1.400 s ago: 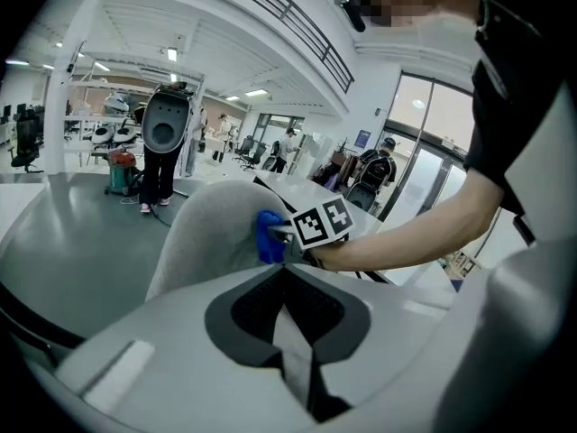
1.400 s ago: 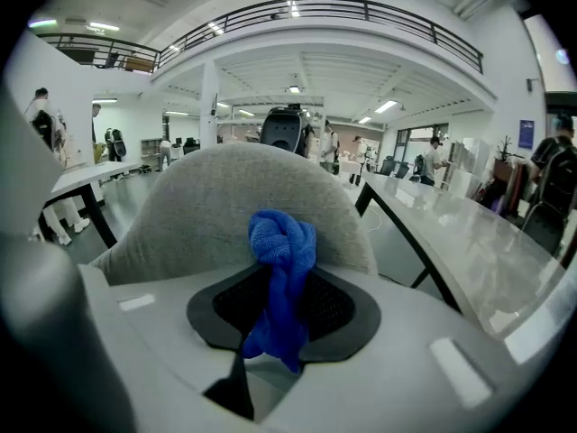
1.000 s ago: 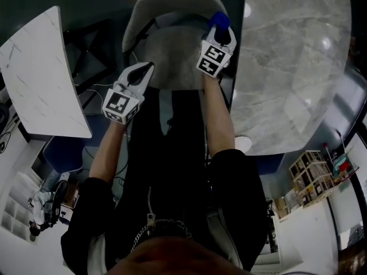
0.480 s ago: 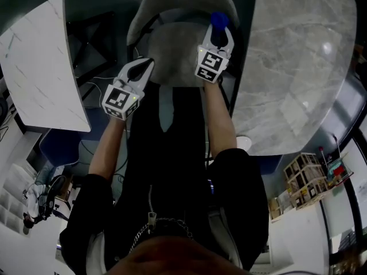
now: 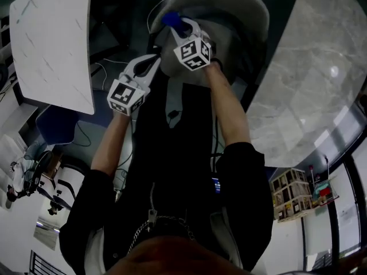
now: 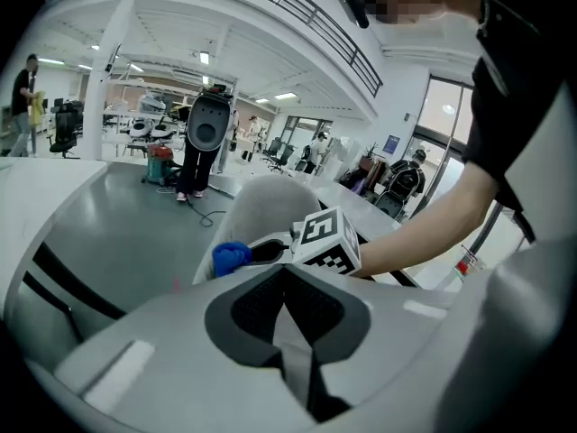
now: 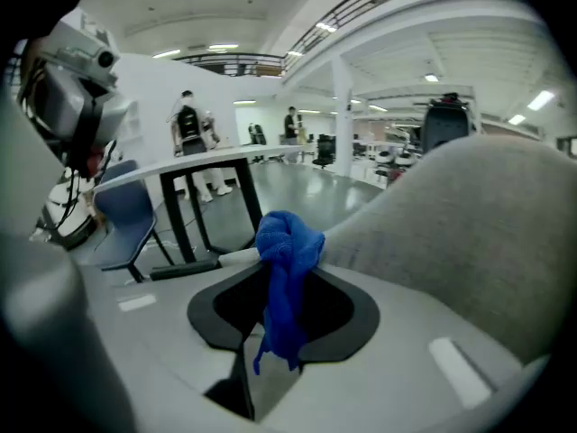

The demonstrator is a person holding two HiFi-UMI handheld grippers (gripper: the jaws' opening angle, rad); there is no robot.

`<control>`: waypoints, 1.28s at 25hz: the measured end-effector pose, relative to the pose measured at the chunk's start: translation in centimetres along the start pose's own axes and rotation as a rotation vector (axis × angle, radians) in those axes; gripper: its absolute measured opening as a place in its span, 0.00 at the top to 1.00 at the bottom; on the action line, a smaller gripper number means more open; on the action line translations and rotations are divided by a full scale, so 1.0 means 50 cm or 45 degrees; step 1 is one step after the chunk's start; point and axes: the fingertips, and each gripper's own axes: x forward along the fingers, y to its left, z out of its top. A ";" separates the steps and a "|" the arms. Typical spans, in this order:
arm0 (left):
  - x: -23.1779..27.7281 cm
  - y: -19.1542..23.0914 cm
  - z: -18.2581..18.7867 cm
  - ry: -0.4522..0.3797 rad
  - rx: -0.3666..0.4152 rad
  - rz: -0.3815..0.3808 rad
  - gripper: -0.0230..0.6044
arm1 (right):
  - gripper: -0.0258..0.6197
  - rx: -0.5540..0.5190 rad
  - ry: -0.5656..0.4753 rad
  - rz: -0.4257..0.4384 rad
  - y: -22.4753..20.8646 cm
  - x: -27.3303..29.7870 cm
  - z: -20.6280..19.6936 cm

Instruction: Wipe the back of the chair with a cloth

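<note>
The grey upholstered chair (image 5: 241,7) stands in front of me, its curved back (image 7: 487,215) filling the right of the right gripper view. My right gripper (image 5: 179,26) is shut on a bunched blue cloth (image 7: 287,242) beside the left part of the chair back; I cannot tell whether the cloth touches it. The cloth (image 5: 171,20) pokes out past the marker cube. My left gripper (image 5: 152,62) hangs lower left of the chair with its jaws shut and nothing in them. In the left gripper view, the left gripper (image 6: 287,280) points at the cloth (image 6: 230,258) and the chair back (image 6: 261,201).
A white marble-look table (image 5: 51,44) stands to the left and a grey stone-look round table (image 5: 315,85) to the right. A blue chair (image 7: 126,215) and a black-legged table (image 7: 180,210) are beyond the cloth. People stand far off in the hall.
My right gripper has carried the blue cloth leftwards, from the right side of the chair back to its left part. The left gripper keeps its place below the chair.
</note>
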 end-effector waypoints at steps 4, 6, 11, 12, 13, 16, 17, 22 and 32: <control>-0.023 0.013 -0.024 0.014 -0.027 0.030 0.95 | 0.80 -0.146 0.049 0.108 0.045 0.049 0.014; -0.026 0.016 -0.034 0.013 -0.037 0.038 0.95 | 0.80 -0.139 0.062 0.093 0.035 0.064 0.020; -0.023 0.012 -0.042 0.010 -0.043 0.031 0.95 | 0.80 -0.119 0.080 0.027 0.002 0.072 0.021; -0.023 0.012 -0.042 0.009 -0.042 0.030 0.95 | 0.80 -0.103 0.075 0.007 -0.005 0.070 0.021; -0.022 0.011 -0.041 0.007 -0.042 0.028 0.95 | 0.80 -0.073 0.067 -0.016 -0.013 0.067 0.020; -0.020 0.010 -0.039 0.004 -0.040 0.020 0.95 | 0.80 0.027 0.046 -0.090 -0.040 0.053 0.019; -0.020 0.011 -0.039 0.004 -0.037 0.021 0.95 | 0.80 0.045 0.041 -0.109 -0.046 0.049 0.019; -0.020 0.010 -0.039 0.010 -0.030 0.025 0.95 | 0.80 0.165 0.027 -0.178 -0.084 0.034 0.004; 0.002 -0.015 -0.042 0.028 -0.013 -0.008 0.95 | 0.80 0.367 0.045 -0.403 -0.213 -0.029 -0.050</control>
